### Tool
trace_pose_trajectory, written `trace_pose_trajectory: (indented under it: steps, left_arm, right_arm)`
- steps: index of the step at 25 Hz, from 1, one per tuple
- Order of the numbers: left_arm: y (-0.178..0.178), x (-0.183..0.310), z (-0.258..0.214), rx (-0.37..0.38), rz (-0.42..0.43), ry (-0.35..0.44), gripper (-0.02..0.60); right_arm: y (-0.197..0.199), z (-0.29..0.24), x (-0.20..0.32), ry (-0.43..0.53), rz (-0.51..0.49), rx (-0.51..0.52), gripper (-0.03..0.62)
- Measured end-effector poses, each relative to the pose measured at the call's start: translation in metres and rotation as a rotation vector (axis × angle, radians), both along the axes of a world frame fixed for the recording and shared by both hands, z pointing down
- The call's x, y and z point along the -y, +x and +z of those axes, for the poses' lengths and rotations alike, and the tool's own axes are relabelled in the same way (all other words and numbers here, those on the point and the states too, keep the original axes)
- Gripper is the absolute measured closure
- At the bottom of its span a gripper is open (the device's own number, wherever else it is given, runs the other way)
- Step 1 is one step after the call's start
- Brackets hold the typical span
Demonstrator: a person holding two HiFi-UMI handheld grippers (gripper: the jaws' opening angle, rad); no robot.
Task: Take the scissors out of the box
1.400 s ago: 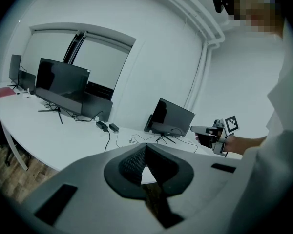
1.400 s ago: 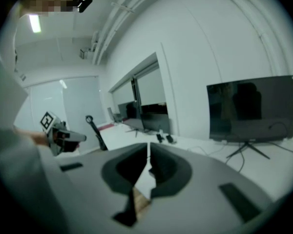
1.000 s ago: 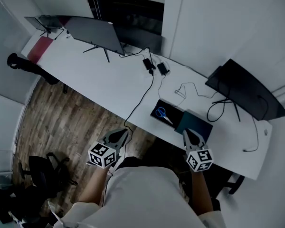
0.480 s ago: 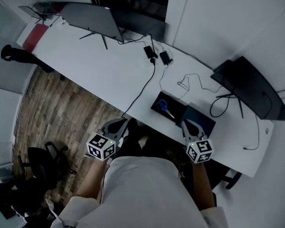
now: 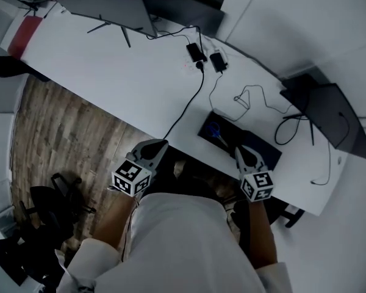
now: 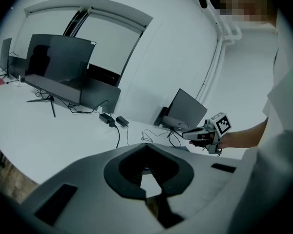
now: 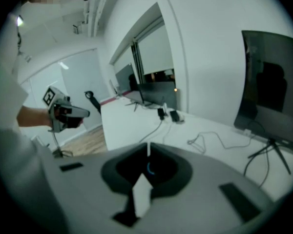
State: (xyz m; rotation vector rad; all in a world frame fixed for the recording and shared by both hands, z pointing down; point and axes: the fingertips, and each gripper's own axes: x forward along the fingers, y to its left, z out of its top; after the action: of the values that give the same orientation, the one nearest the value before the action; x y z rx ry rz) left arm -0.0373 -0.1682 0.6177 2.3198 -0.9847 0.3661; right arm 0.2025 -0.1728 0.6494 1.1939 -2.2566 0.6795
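Down at the near edge of the white surface (image 5: 110, 66), the black box (image 5: 230, 138) sat open with the blue-handled scissors (image 5: 215, 130) lying inside it. A dark flat piece (image 5: 263, 152) lay just beside the box, on its right.

The right tool (image 5: 238, 150) hovered at that edge, its tip near the box and the dark piece, touching neither as far as the head view showed. Its jaws were pressed together with nothing between them. A blue curve showed through the opening behind their tips in the right gripper view, most likely a scissor handle.

The left tool (image 5: 162, 144) was held off to the left, over the wooden floor (image 5: 67, 127) by the surface's edge, well apart from the box. Its jaws were likewise pressed together and empty.

Farther back on the surface stood two monitors, one at the left (image 5: 104, 2) and one at the right (image 5: 326, 112). A black cable (image 5: 189, 102) ran from two small adapters (image 5: 198, 52) toward the near edge.
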Motion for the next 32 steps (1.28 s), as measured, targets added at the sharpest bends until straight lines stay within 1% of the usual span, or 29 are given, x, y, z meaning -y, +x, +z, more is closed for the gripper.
trace_pose_trajectory:
  steps: [4, 7, 13, 16, 17, 18, 19, 24, 32]
  left_arm:
    - [0.002, 0.017, 0.019, -0.018, 0.056, -0.034, 0.551]
    - [0.011, 0.024, 0.033, -0.026, 0.111, -0.062, 0.551]
    - [0.029, 0.034, 0.054, -0.037, 0.225, -0.104, 0.551]
    - [0.033, 0.037, 0.062, -0.037, 0.268, -0.117, 0.551]
    - [0.033, 0.039, 0.065, -0.035, 0.277, -0.118, 0.551]
    - [0.032, 0.041, 0.067, -0.034, 0.282, -0.119, 0.551]
    - [0.03, 0.043, 0.07, -0.034, 0.284, -0.122, 0.551]
    - [0.02, 0.052, 0.081, -0.033, 0.281, -0.142, 0.551]
    - [0.004, 0.062, 0.095, -0.024, 0.259, -0.166, 0.551]
  right_arm:
    - [-0.013, 0.029, 0.01, -0.066, -0.011, -0.055, 0.559]
    - [-0.024, 0.051, 0.016, -0.115, -0.036, -0.094, 0.559]
    - [-0.045, 0.104, 0.023, -0.263, -0.117, -0.154, 0.559]
    - [-0.049, 0.127, 0.028, -0.3, -0.166, -0.219, 0.555]
    - [-0.05, 0.136, 0.03, -0.309, -0.183, -0.24, 0.537]
    - [-0.051, 0.145, 0.031, -0.318, -0.199, -0.259, 0.485]
    - [-0.051, 0.154, 0.031, -0.33, -0.212, -0.275, 0.476]
    - [-0.056, 0.183, 0.031, -0.407, -0.265, -0.348, 0.476]
    - [-0.058, 0.218, 0.035, -0.436, -0.364, -0.493, 0.476]
